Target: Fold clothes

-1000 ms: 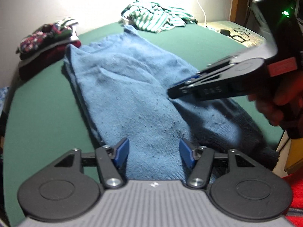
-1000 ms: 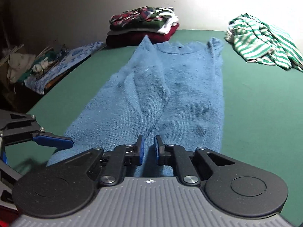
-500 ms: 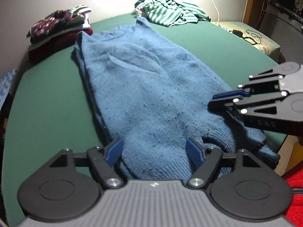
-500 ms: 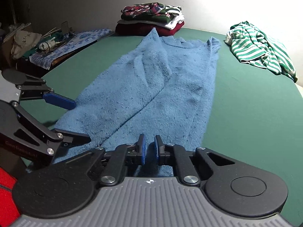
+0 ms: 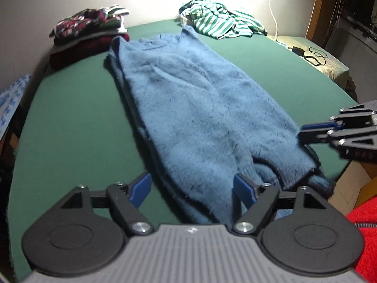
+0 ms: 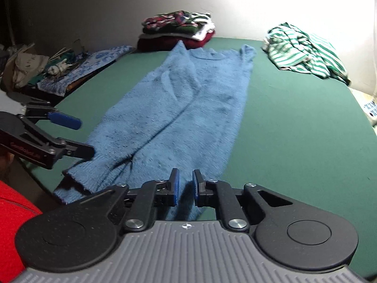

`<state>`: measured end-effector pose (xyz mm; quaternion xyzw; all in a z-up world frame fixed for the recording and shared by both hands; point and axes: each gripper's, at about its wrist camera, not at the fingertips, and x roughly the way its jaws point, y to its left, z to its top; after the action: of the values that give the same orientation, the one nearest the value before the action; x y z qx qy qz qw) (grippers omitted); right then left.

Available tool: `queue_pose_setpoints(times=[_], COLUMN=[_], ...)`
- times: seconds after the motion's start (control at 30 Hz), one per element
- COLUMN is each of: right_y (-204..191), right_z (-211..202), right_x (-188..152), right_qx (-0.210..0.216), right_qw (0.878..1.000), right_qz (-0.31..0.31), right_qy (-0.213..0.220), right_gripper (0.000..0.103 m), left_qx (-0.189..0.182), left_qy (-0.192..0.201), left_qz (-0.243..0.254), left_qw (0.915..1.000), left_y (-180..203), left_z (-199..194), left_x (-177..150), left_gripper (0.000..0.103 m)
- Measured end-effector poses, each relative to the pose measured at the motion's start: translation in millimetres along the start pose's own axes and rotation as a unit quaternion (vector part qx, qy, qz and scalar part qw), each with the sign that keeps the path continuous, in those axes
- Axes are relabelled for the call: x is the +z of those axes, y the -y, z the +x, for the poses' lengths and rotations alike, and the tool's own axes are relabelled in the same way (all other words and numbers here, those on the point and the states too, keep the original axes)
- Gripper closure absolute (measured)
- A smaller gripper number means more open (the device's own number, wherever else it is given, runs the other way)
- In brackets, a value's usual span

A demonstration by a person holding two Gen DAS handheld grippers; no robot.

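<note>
A blue knit sweater (image 5: pixel 200 108) lies lengthwise on the green table (image 5: pixel 70 122), sleeves folded in, collar far and hem near. My left gripper (image 5: pixel 190 181) hovers over the hem's left part, its jaws opening wide, the pads pressing on nothing. My right gripper (image 6: pixel 185 176) hangs over the hem's right part of the sweater (image 6: pixel 188 99). Its jaws are opening from a narrow gap with nothing between the pads. The right gripper (image 5: pixel 301 133) shows at the left view's right edge, and the left gripper (image 6: pixel 77 136) at the right view's left edge.
A crumpled green-and-white striped garment (image 5: pixel 219 21) lies at the far right. A pile of folded clothes (image 5: pixel 87 33) stands at the far left by the wall. Clutter on a blue patterned cloth (image 6: pixel 47 70) lies beyond the table's left edge. A red sleeve (image 5: pixel 362 224) is close.
The left jaws have spread wider. The right gripper has drawn off the sweater's middle toward the table's right edge. Both cameras have backed off, so more of the sweater shows.
</note>
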<state>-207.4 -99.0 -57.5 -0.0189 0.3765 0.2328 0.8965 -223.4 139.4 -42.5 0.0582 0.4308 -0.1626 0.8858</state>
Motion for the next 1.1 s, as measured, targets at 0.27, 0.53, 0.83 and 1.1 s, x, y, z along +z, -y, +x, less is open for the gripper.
queue_pose_setpoints(times=[0.27,0.53,0.83,1.1], right_y=[15,18,12,14], right_z=[-5,-8,0,5], right_x=[-10,-5,4,-2], right_qx=[0.030,0.027,0.033,0.028], right_qw=[0.996,0.995,0.995,0.992], right_qz=[0.071,0.085,0.069,0.086], right_qy=[-0.043,-0.045,-0.067,-0.086], right_gripper=[0.077,0.069,0.066,0.066], left_qx=[-0.035,-0.052,-0.070,-0.080], left_qy=[-0.035,-0.053,-0.076,-0.094], left_qz=[-0.076,-0.084,-0.092,-0.085], left_qw=[0.9959,0.9937,0.9903,0.9888], left_y=[-18,-18,-16,-13], left_z=[2,-1,2,10], left_x=[-6,-4,2,1], left_gripper=[0.024,0.024,0.024,0.024])
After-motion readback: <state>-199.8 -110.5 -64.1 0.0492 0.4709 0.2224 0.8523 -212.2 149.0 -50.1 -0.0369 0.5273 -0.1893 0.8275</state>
